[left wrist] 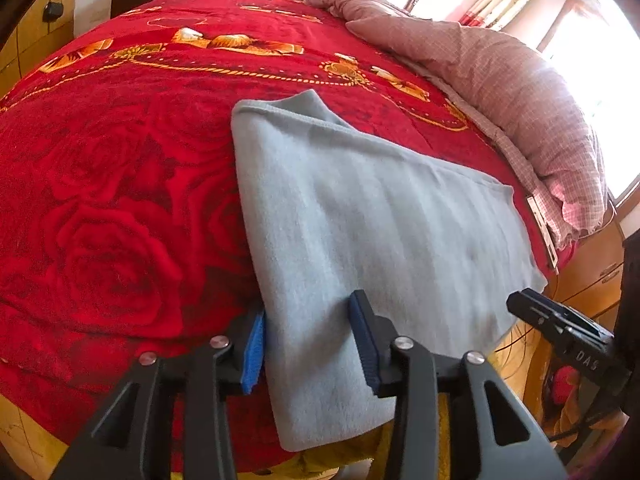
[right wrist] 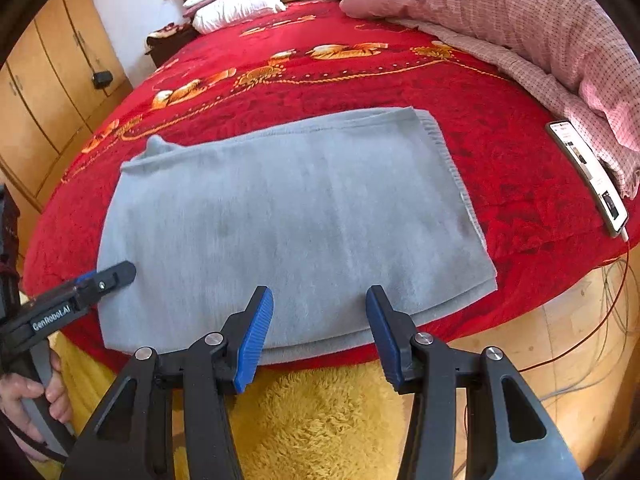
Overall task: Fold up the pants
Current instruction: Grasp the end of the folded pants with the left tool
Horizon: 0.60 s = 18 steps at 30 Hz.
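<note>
Two grippers hover at the bed's point(right wrist: 520, 200) near edge: left gripper point(left wrist: 308, 344) straddles one folded grey pants point(right wrist: 280, 216) corner, pads unclenched; right gripper point(right wrist: 320, 336) parted, holding nothing. One phone point(right wrist: 588, 176) lies near the right edge.

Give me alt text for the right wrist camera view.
Folded grey pants lie flat on a red floral blanket, the right gripper open above their near edge. The left gripper reaches in from the left; a phone lies at right.
</note>
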Available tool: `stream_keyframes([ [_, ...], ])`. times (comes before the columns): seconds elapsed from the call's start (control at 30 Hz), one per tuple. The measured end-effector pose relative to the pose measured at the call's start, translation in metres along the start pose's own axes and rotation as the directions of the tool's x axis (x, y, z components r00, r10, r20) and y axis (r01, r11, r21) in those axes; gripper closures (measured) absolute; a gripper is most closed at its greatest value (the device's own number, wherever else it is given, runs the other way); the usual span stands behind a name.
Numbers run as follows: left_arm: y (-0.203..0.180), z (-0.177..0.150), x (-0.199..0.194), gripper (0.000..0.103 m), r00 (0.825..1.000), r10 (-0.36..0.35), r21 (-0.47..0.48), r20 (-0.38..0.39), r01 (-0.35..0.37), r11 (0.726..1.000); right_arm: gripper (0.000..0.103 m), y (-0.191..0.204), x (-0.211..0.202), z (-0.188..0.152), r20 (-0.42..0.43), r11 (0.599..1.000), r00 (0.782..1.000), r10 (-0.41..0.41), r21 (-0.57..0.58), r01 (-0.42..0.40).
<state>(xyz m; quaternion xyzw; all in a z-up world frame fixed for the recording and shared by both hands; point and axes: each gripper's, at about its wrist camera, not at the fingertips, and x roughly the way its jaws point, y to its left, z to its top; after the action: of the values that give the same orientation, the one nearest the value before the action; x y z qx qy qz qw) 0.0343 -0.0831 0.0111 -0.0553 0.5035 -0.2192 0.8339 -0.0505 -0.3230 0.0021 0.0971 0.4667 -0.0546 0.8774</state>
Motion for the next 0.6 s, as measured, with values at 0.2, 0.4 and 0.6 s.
stream_keyframes([
  [0.2,0.0,-0.001,0.0,0.063,1.0,-0.006,0.004,0.009,0.006,1.0,0.053,0.0,-0.002,-0.001,-0.006,1.0,1.0,-0.003,0.005,0.004],
  [0.4,0.0,-0.001,0.0,0.062,1.0,-0.006,0.002,0.006,0.006,1.0,0.053,0.004,-0.002,0.0,-0.009,1.0,1.0,0.0,-0.003,0.0],
  [0.6,0.001,0.002,-0.001,0.069,1.0,-0.006,0.006,-0.001,0.006,1.0,0.053,0.01,-0.004,0.003,-0.004,1.0,1.0,0.005,-0.012,-0.005],
])
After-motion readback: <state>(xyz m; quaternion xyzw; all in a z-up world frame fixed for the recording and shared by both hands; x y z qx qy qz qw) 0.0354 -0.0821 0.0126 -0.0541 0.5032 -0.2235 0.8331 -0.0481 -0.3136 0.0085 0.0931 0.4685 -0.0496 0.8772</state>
